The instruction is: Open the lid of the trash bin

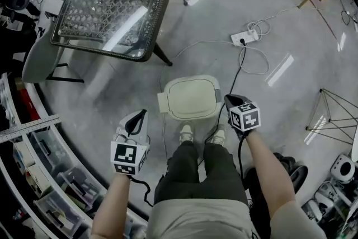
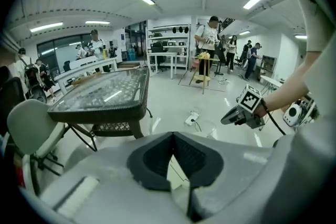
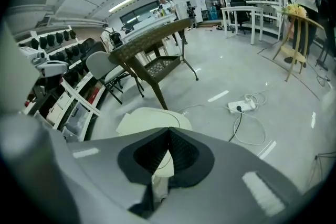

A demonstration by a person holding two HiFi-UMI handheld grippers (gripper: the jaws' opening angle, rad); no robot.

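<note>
A cream trash bin (image 1: 190,98) stands on the floor just ahead of the person's shoes, its lid down. My left gripper (image 1: 142,113) hangs to the bin's left, jaws closed to a point, holding nothing and a little apart from the bin. At the bin's right edge my right gripper (image 1: 227,98) is also shut and empty; I cannot tell if it touches the bin. In the right gripper view the shut gripper (image 3: 168,129) points down at the bin lid (image 3: 149,119). The left gripper view shows its own gripper (image 2: 172,134) shut, with the right gripper (image 2: 231,117) across from it.
A glass-topped wicker table (image 1: 112,3) and a grey chair (image 1: 38,61) stand beyond the bin to the left. A power strip (image 1: 244,37) with looping cables lies on the floor ahead. Storage shelves (image 1: 39,159) curve along the left; a wire frame (image 1: 335,115) is at right.
</note>
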